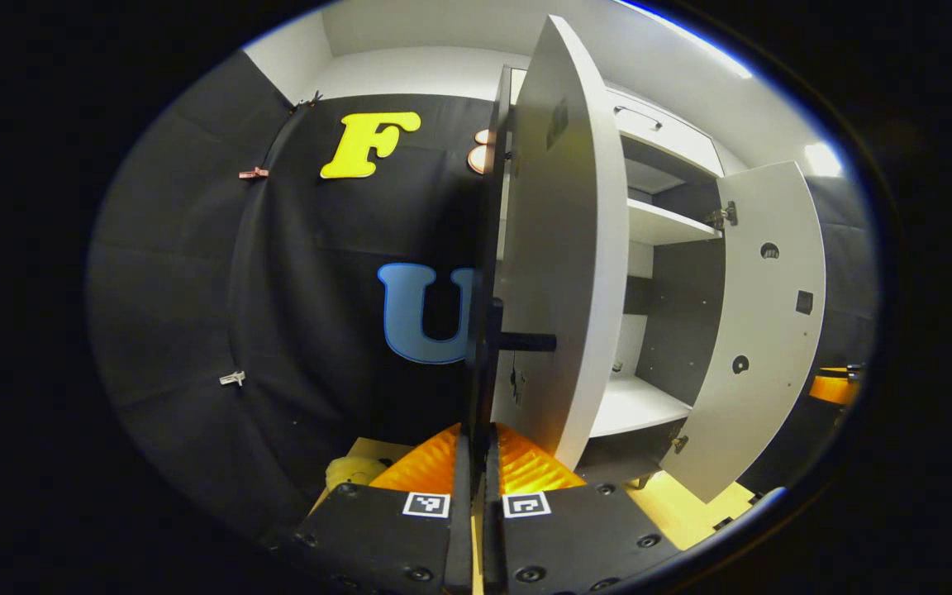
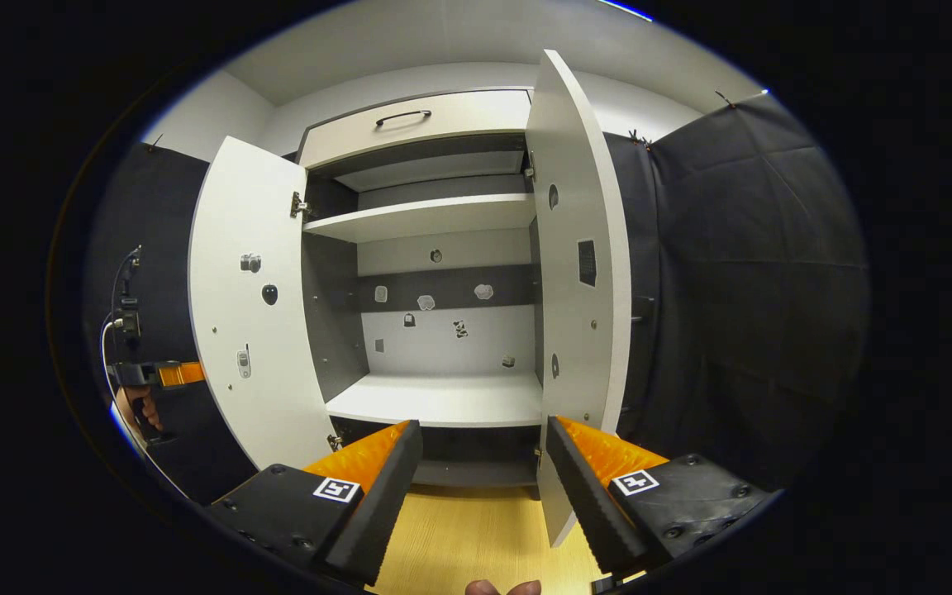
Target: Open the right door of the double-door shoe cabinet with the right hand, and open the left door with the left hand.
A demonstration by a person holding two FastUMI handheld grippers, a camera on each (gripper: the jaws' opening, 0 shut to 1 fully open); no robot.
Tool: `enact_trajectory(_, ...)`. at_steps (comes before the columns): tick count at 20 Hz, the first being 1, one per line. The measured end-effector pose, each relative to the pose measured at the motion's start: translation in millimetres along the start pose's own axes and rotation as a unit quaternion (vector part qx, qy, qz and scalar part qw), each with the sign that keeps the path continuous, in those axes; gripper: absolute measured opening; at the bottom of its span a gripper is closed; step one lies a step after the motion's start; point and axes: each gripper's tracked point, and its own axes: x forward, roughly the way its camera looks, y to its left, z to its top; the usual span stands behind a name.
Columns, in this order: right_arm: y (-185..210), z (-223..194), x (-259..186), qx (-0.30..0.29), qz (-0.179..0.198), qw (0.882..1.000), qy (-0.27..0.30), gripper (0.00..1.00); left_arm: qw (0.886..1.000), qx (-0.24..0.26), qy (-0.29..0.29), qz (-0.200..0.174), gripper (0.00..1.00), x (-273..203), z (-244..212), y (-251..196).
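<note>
Both shoe cabinet doors are standing open.
The left claw (image 1: 476,463) is clamping the left door (image 1: 563,248) by its vertical edge handle (image 1: 488,372), straight ahead; the right claw (image 2: 484,487) is hanging open, free of the right door (image 2: 579,273).

Left gripper view: your camera sits very close to the left door (image 1: 563,248), facing along its edge, which splits the frame at centre; the right door (image 1: 761,330) stands farther off at right. Right gripper view: your camera looks straight into the shoe cabinet (image 2: 435,219) from a little farther back, with the wooden floor (image 2: 476,537) at the bottom. Both views share the two open doors and the inner shelves (image 2: 426,216).
</note>
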Motion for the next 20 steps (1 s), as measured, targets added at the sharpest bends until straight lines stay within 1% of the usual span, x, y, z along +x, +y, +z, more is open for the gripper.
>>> enact_trajectory(3,2,-1,-1,0.001,0.004,1.0,0.001,0.95,1.0,-0.006,-0.003,0.011,0.11,-15,1,0)
enact_trajectory(5,2,-1,-2,0.001,0.005,1.0,0.0,0.95,1.0,-0.007,-0.005,0.024,0.08,-25,0,1)
enact_trajectory(7,2,0,-3,0.003,0.006,1.0,0.001,0.95,1.0,0.003,-0.004,0.027,0.19,-32,0,-3)
enact_trajectory(8,3,-1,-4,0.005,0.007,1.0,0.001,0.95,1.0,0.009,-0.004,0.028,0.21,-35,0,-5)
enact_trajectory(9,2,0,-5,0.007,0.007,1.0,0.001,0.95,1.0,0.014,-0.004,0.028,0.26,-39,2,-9)
enact_trajectory(10,2,0,-5,0.008,0.008,1.0,0.001,0.95,0.999,0.019,-0.005,0.028,0.24,-43,2,-12)
enact_trajectory(13,2,1,-7,0.011,0.01,1.0,-0.001,0.95,0.999,0.024,-0.013,0.038,0.52,-55,5,-19)
enact_trajectory(15,2,2,-7,0.015,0.013,1.0,-0.002,0.95,0.999,0.02,-0.02,0.044,0.66,-63,5,-28)
enact_trajectory(16,3,2,-7,0.016,0.014,1.0,-0.003,0.95,0.999,0.019,-0.022,0.045,0.7,-67,5,-35)
enact_trajectory(17,3,2,-8,0.016,0.015,1.0,-0.003,0.95,0.998,0.021,-0.024,0.045,0.82,-71,6,-41)
enact_trajectory(20,1,4,-9,0.015,0.016,1.0,-0.003,0.95,0.998,0.035,-0.027,0.034,0.87,-79,5,-62)
